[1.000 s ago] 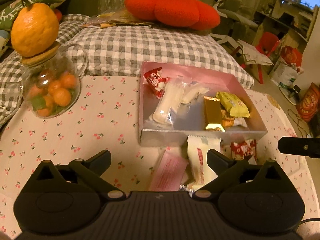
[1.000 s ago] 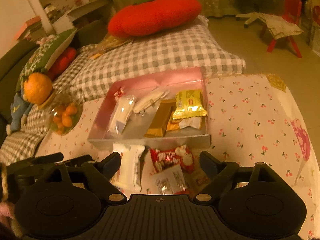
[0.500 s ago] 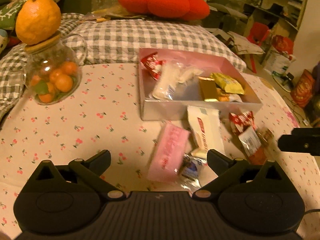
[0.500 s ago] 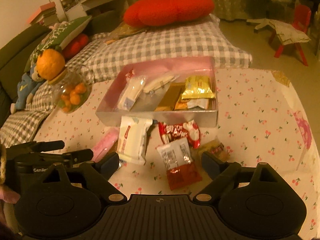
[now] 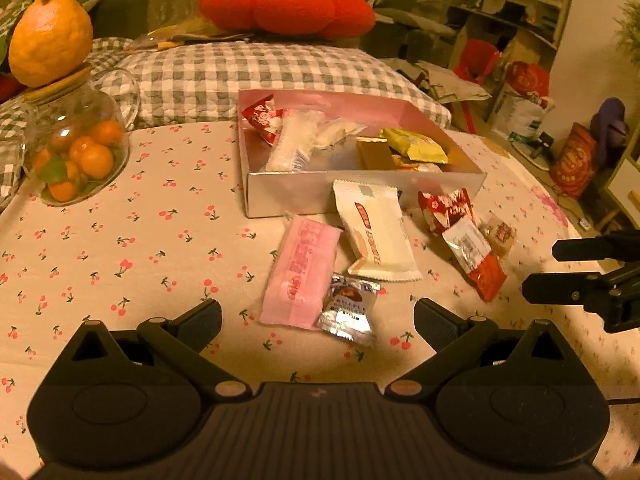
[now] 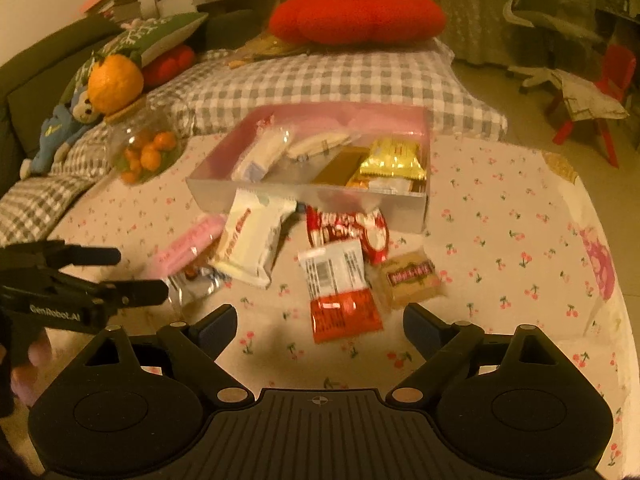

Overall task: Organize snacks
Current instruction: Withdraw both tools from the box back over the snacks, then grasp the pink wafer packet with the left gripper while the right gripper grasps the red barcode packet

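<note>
Glass jar (image 5: 76, 148) of small oranges parked far left on counter (image 5: 120, 240), clear of work zone

Left gripper (image 5: 316, 320): jaws wide open, empty, hovering just short of pink packet (image 5: 302, 272) and silver wrapper (image 5: 350, 308), likely next pick

White packet (image 5: 376, 232) leans against box (image 5: 360, 196) front wall; box half-filled with snacks

Right gripper (image 6: 318, 326): jaws open, empty, lined up behind red-white packet (image 6: 340, 292); brown bar (image 6: 410, 278) beside it

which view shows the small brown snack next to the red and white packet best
The right wrist view: the brown snack lies near the centre, whole, its dark label band visible, beside the red and white packet. In the left wrist view the same snack sits far right, smaller and partly tucked behind that packet.
</note>
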A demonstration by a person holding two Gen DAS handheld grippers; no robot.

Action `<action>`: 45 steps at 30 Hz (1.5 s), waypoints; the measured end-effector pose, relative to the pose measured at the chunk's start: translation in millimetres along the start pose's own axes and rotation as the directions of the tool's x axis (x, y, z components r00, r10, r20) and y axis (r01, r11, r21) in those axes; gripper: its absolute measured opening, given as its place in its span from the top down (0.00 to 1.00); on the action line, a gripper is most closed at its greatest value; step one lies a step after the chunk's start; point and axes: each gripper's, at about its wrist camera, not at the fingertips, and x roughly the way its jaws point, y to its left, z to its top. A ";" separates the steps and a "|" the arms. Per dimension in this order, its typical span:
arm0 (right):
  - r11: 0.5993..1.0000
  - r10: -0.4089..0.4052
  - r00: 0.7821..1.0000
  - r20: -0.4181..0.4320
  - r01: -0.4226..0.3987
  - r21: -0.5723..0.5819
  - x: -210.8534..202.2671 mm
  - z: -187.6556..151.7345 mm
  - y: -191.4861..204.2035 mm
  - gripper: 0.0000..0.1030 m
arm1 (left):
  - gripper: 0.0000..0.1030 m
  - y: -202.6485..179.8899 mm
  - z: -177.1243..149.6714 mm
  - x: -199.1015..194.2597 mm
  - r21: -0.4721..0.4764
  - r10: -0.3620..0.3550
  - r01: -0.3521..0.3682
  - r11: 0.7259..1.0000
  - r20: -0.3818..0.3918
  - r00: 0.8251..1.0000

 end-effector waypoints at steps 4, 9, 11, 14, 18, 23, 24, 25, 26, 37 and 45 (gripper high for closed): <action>0.999 -0.008 1.000 -0.002 0.008 -0.051 4.7 -8.5 2.2 0.11 | 0.01 -6.2 -7.1 4.0 0.045 -0.009 0.009 0.999 0.008 1.000; 0.996 0.011 1.000 -0.003 -0.011 -0.085 6.8 -14.7 2.8 0.10 | 0.01 -11.8 -14.6 8.0 0.085 -0.046 0.047 0.995 -0.012 0.999; 0.995 0.016 1.000 -0.005 -0.016 -0.096 8.7 -16.6 3.2 0.10 | 0.01 -11.8 -16.3 8.7 0.096 -0.037 0.038 0.995 -0.008 0.999; 0.991 0.013 1.000 0.012 -0.011 -0.134 9.8 -18.5 4.9 0.10 | 0.01 -7.4 -15.3 7.3 0.085 -0.040 0.039 0.996 0.010 0.999; 0.987 0.026 0.999 0.034 -0.020 -0.157 11.8 -16.0 5.0 0.10 | 0.01 -2.9 -12.0 4.9 0.080 -0.054 0.049 0.996 0.060 0.997; 0.989 0.054 0.998 0.023 -0.050 -0.136 21.6 -9.0 1.1 0.11 | 0.04 3.8 -1.8 12.8 0.039 -0.062 0.059 0.997 0.059 0.996; 0.990 0.057 0.998 0.017 -0.054 -0.132 24.6 -7.4 0.5 0.11 | 0.05 5.2 0.5 15.5 0.031 -0.060 0.058 0.998 0.049 0.997; 0.991 0.056 0.998 0.009 -0.055 -0.125 27.9 -6.0 -0.4 0.11 | 0.08 7.1 2.4 18.5 0.023 -0.058 0.057 0.998 0.040 0.998; 0.992 0.052 0.999 -0.003 -0.052 -0.113 31.9 -4.2 -1.7 0.11 | 0.09 9.0 4.4 22.1 0.010 -0.055 0.054 0.998 0.027 0.998; 0.997 0.047 0.998 -0.037 -0.049 -0.065 55.3 9.1 0.5 0.21 | 0.40 23.1 15.3 39.0 -0.126 -0.030 0.025 0.992 -0.038 0.999; 0.992 0.040 0.997 -0.061 -0.047 -0.116 61.5 10.4 14.2 0.39 | 0.62 23.2 21.6 41.6 -0.104 0.041 -0.047 0.993 -0.059 0.997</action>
